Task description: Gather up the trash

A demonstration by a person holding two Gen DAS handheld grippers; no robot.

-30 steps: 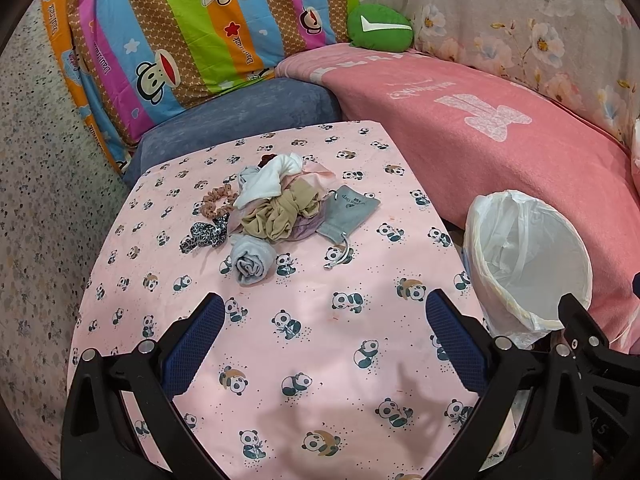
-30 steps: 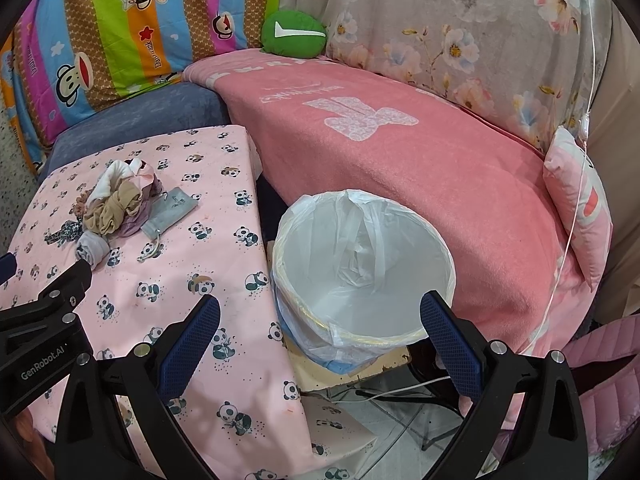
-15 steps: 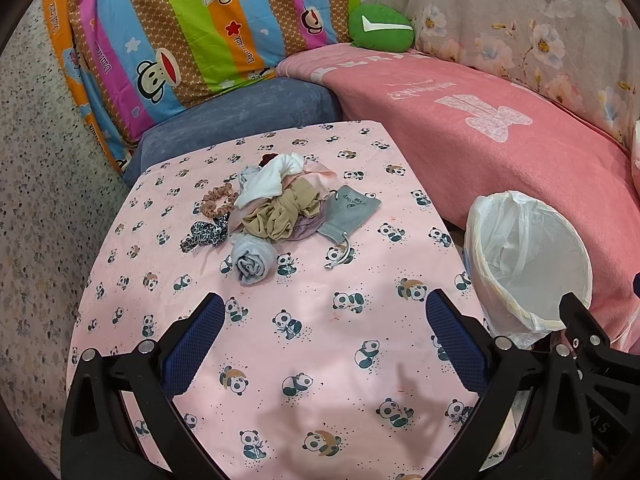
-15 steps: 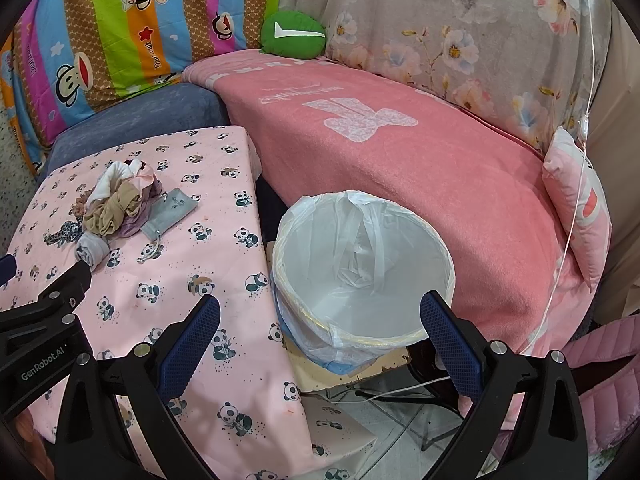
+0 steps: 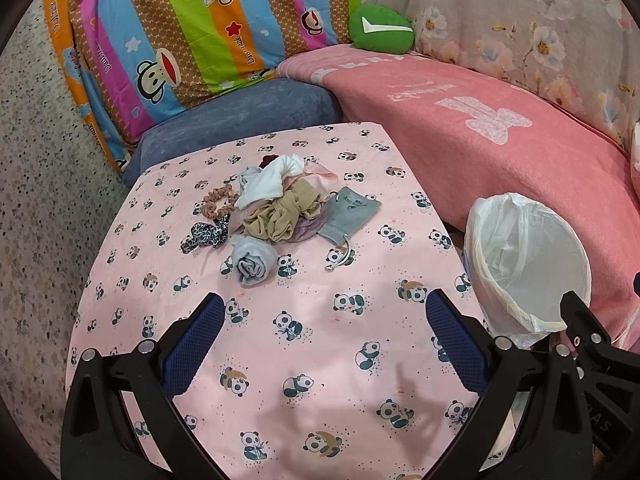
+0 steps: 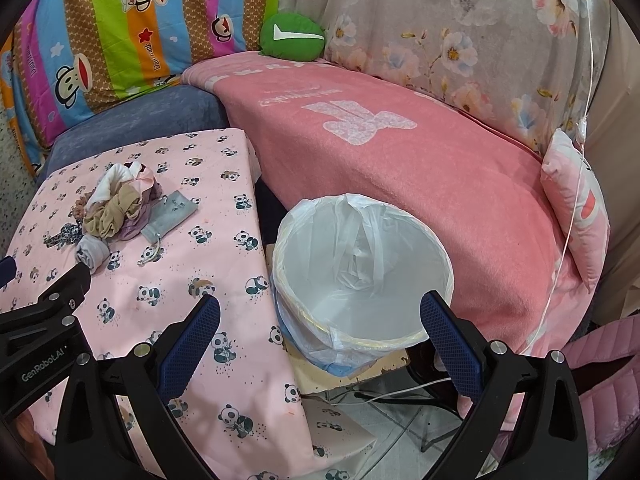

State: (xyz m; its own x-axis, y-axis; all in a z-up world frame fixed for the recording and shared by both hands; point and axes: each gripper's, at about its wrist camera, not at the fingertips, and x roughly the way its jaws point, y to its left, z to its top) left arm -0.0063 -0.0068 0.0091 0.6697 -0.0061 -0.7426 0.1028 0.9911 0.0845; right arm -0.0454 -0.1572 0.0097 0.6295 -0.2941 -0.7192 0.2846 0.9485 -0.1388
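Two hand-held grippers sit nearest me, and almost nothing has changed over the last second: both views are framed as they were, with only a slight drift. The left hand-held gripper (image 5: pixel 324 344) hangs released above the panda-print desk (image 5: pixel 304 360), fingers spread wide and holding nothing. The right hand-held gripper (image 6: pixel 320 340) is just as released, poised over the near rim of the bin (image 6: pixel 360 272) beside the desk's right edge. I take this as a pause before the first pick; nothing has been collected yet, and the white liner looks empty.

Further out, the trash lies in one pile (image 5: pixel 280 208) near the middle of the desk: a rolled grey cloth (image 5: pixel 252 262) closest to me, a grey drawstring pouch (image 5: pixel 350 216) to its right, scrunchies (image 5: pixel 218 204) on the left, and a tan and white tangle behind.

How many pieces make up that tangle I cannot tell; they overlap. The bin's base is hidden by the desk's cloth and the liner, and the left hand-held gripper's body is cut off at the frame edge.
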